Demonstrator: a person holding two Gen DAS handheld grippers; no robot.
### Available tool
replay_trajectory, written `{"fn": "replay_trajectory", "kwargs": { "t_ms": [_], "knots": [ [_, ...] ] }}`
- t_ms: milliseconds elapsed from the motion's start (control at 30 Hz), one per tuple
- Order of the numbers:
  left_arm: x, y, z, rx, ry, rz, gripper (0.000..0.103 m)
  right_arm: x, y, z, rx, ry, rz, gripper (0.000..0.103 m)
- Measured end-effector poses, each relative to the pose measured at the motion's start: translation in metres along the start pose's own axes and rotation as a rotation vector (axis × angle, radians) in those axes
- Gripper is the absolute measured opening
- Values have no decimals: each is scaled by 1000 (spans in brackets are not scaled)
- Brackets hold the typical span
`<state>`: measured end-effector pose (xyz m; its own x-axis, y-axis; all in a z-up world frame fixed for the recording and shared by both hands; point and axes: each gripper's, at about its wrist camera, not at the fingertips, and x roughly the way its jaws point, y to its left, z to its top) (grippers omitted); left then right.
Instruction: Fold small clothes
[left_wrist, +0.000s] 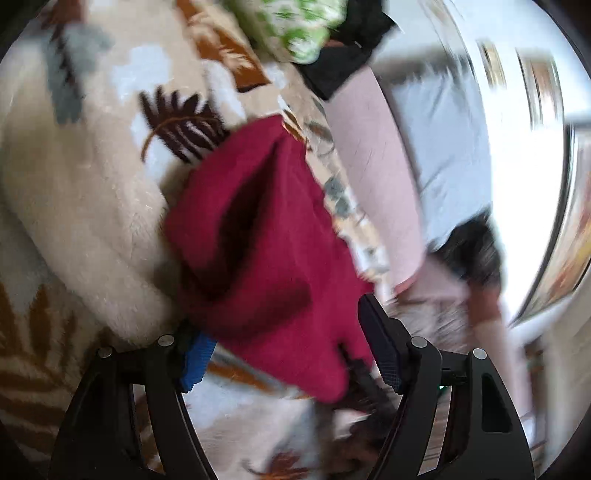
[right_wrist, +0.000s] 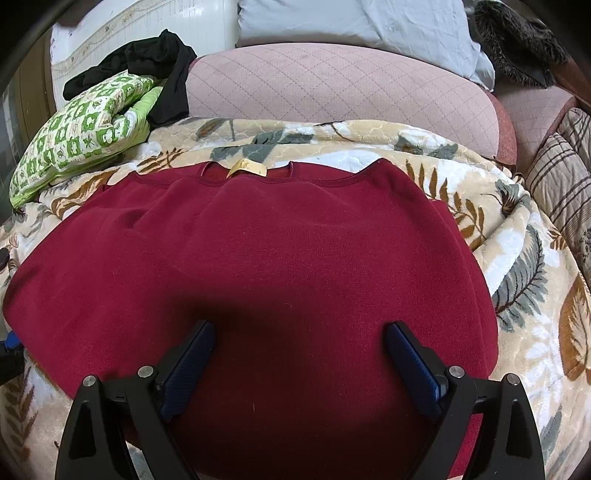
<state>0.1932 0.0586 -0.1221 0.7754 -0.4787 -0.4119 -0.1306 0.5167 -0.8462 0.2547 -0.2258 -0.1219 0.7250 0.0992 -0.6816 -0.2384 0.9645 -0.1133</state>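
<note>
Dark red fabric fills the space right in front of both cameras. From the right wrist view, the right gripper (right_wrist: 299, 328) stands with its jaws spread wide over the lower part of a dark red sweater (right_wrist: 258, 258); the blue pads (right_wrist: 413, 365) do not press on the cloth, so nothing is grasped there. This view shows the whole garment lying flat on a leaf-patterned blanket (right_wrist: 517, 240), with the neckline and a small yellow label (right_wrist: 245, 168) on the far side. Behind it are a pink quilted cushion (right_wrist: 332, 81), a green and white patterned pillow (right_wrist: 81, 133) with a black garment (right_wrist: 155, 62) on it, and a light blue pillow (right_wrist: 369, 26). The left wrist view is blurred and tilted, and it shows something the other view does not: a bunched part of the sweater (left_wrist: 266, 240) raised above the blanket (left_wrist: 92, 184), hanging between the fingers of the left gripper (left_wrist: 280, 354). The cloth touches the finger (left_wrist: 380, 347) on the right of that view, while the blue pad (left_wrist: 195, 362) on the other side looks partly free, so I cannot tell if the left gripper really clamps the fabric. The right gripper points downward at the sweater.
</note>
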Motion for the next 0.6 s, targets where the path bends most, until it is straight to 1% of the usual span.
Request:
{"fn": "replay_trajectory", "kwargs": {
  "t_ms": [33,67,100,167,233,267,367,500,600],
  "knots": [
    [-1,-3,-3,50,-18,37,68,0,0,0,0,0,1,94],
    [-1,-5,-4,85,-36,77,61,0,0,0,1,0,1,94],
    [-2,-4,-4,94,-49,97,54,0,0,0,1,-1,1,94],
    [-6,4,0,63,-81,121,49,0,0,0,-1,0,-1,94],
    [-5,11,2,61,-98,134,48,0,0,0,-1,1,-1,94],
    [-4,12,1,63,-102,144,43,0,1,0,-2,1,-2,94],
    [-2,13,-2,73,-126,157,41,1,0,0,-3,1,-2,94],
    [5,11,-5,87,-138,173,29,1,1,0,-3,1,-2,94],
    [7,5,-6,128,-149,196,25,1,0,1,-4,3,-3,94]
  ]
}}
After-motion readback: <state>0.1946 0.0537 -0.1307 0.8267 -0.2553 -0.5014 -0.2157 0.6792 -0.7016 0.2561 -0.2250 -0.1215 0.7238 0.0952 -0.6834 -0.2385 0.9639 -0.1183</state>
